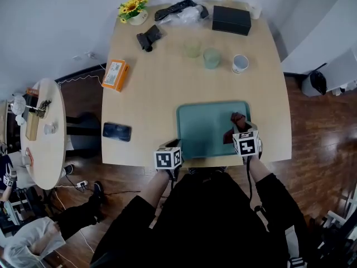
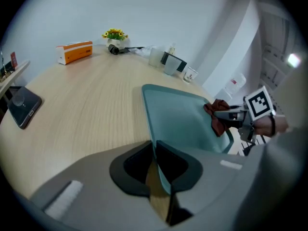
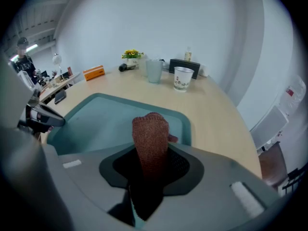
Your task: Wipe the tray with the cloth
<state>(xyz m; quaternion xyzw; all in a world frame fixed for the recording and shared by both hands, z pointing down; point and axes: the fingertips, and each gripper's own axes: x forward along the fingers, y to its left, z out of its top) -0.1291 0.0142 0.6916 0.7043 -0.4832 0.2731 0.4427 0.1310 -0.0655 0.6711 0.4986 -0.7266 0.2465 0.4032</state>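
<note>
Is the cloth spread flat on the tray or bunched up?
Bunched up: the cloth sticks up as a narrow wad, clamped in the right tool, above the tray.

Black sleeves [image 1: 136,214] on both arms here, over all-black clothing. The left gripper [image 1: 177,145] carries a white cube [image 1: 168,159] faced with black square markers, and the right gripper [image 1: 240,126] has a matching one. Up close I get smooth pale-grey shells with dark, rounded jaw housings and a small white tab on each shell, and a thin black cable [image 1: 248,177] runs back from the right unit.
</note>
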